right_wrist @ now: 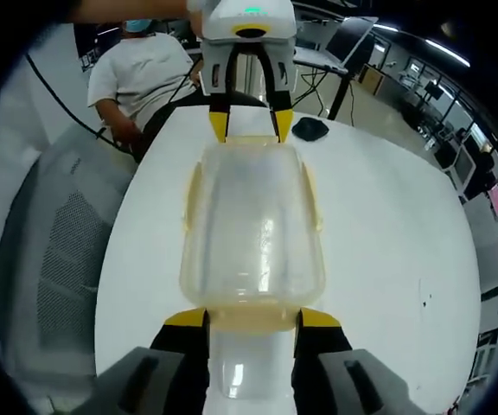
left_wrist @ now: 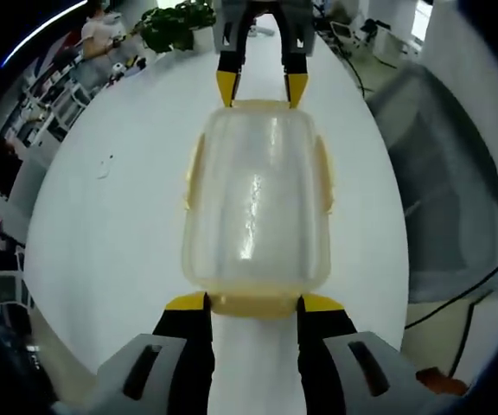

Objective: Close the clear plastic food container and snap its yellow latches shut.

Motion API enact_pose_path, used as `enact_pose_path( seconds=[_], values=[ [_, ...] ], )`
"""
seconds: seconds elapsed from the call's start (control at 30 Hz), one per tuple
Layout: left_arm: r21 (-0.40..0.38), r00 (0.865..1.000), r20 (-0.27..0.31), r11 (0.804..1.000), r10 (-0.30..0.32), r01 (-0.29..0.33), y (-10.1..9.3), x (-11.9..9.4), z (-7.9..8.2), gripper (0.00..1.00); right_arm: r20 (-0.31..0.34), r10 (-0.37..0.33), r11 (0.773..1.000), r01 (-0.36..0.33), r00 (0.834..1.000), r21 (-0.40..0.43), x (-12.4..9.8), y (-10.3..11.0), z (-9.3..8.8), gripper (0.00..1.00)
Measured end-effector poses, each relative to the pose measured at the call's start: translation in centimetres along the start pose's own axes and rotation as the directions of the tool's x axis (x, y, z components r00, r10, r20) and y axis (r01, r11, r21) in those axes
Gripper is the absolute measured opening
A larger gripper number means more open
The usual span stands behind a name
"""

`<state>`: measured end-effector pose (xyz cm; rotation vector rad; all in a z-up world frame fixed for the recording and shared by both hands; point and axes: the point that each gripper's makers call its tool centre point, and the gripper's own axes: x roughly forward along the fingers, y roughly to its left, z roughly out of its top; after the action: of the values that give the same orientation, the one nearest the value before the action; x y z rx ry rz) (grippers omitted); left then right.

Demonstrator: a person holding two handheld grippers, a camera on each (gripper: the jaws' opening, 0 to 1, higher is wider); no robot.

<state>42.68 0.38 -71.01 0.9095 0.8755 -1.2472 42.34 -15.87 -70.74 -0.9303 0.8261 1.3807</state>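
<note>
One clear plastic food container with yellow latches (left_wrist: 256,212) between my two tongs, left tongs (left_wrist: 253,304) and right tongs (right_wrist: 252,320) spread apart at opposite end latches, lid on, white round tabletop (left_wrist: 128,233).

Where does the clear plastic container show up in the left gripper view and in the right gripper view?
Left gripper view: clear plastic container in the centre, between that view's own jaws below and the right gripper at its far end.
Right gripper view: container in the centre, left gripper at its far end.
Shared landmark: the white table.
</note>
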Motion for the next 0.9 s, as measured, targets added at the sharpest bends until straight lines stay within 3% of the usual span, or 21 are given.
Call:
enact_pose_path(
  seconds=[0.9],
  values=[
    [-0.012,1.000,0.006,1.000,0.013,-0.013,-0.5,1.1,4.1,0.35,0.003,-0.001,1.000,0.001,1.000,-0.014,-2.4,0.1,-3.5,0.34]
  ],
)
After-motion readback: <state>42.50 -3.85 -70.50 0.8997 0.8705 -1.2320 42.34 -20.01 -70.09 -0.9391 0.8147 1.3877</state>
